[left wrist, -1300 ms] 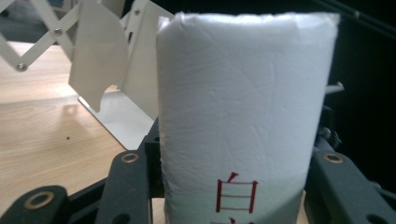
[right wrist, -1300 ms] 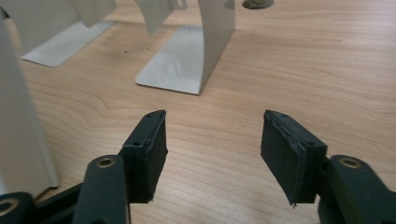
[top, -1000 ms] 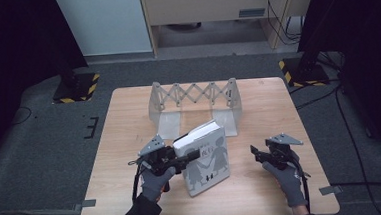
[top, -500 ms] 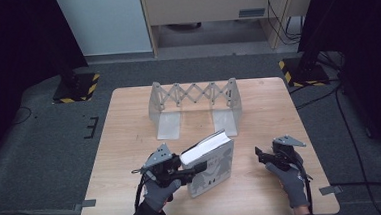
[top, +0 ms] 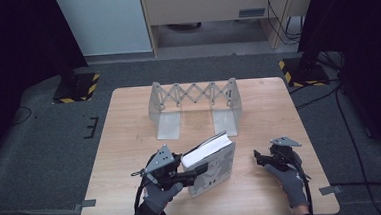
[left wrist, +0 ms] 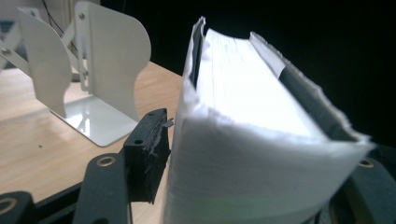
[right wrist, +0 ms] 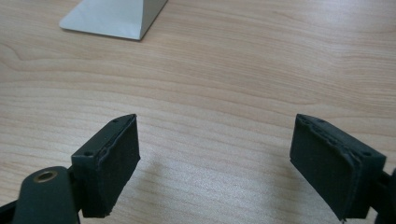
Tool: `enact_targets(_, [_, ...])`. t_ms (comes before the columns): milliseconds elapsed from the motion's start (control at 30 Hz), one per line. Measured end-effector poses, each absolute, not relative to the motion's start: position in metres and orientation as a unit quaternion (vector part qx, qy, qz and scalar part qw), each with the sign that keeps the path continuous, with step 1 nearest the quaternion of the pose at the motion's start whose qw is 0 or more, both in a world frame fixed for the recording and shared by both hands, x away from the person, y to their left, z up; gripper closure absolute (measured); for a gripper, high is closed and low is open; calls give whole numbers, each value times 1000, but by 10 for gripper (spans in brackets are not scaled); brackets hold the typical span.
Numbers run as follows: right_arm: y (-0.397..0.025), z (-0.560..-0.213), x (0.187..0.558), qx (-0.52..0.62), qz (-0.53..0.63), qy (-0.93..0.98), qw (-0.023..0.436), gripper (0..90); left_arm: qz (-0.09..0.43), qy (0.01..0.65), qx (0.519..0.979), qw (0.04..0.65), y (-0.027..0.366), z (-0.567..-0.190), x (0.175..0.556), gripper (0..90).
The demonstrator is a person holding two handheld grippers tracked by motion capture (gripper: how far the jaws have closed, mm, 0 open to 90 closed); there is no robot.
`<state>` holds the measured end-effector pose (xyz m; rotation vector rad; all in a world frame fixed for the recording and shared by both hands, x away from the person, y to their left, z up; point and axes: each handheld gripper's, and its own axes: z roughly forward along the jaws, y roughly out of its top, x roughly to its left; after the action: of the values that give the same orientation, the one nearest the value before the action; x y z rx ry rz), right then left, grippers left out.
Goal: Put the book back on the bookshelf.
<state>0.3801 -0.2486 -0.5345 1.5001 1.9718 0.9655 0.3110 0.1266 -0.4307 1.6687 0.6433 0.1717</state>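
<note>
A thick book [top: 213, 162] with a pale patterned cover stands tilted on the wooden table [top: 129, 126], page block facing up and left. My left gripper [top: 196, 171] is shut on it from the left side. In the left gripper view the white pages of the book [left wrist: 243, 135] sit between the black jaws, one pad [left wrist: 148, 161] pressed against the cover. My right gripper [top: 259, 158] rests to the right of the book, apart from it, open. In its own view the right gripper [right wrist: 224, 163] holds nothing above bare wood.
A white metal expandable book rack [top: 193, 97] with scissor links and two flat foot plates stands at the table's far middle; one upright end [left wrist: 112, 60] shows beyond the book, and a foot plate [right wrist: 116, 16] lies ahead of the right gripper. Dark floor surrounds the table.
The left gripper has raised the book from lying nearly flat to standing on edge and drawn it slightly toward the near side. The right gripper has hardly moved.
</note>
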Motion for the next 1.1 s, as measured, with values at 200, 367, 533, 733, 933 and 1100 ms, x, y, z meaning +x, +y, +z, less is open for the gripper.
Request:
enact_targets(200, [-246,-537,381,548,335,728,239,150,94,274,732,617,123,-426,312,348])
enact_targets(367, [-245,-538,382,550,324,734,231,127,118,266,735,612,118,-418,312,324])
enact_targets(533, [-243,-539,383,546,318,739,234,111,118,266,736,611,114,-411,315,296])
enact_targets(733, [-243,-539,383,547,316,739,233,91,123,254,744,606,105,-395,322,277])
enact_targets(933, [-242,-539,383,546,313,742,231,66,122,248,766,581,96,-386,330,277])
enact_targets(1100, [-242,-539,383,546,313,742,231,66,114,259,777,562,90,-387,340,255])
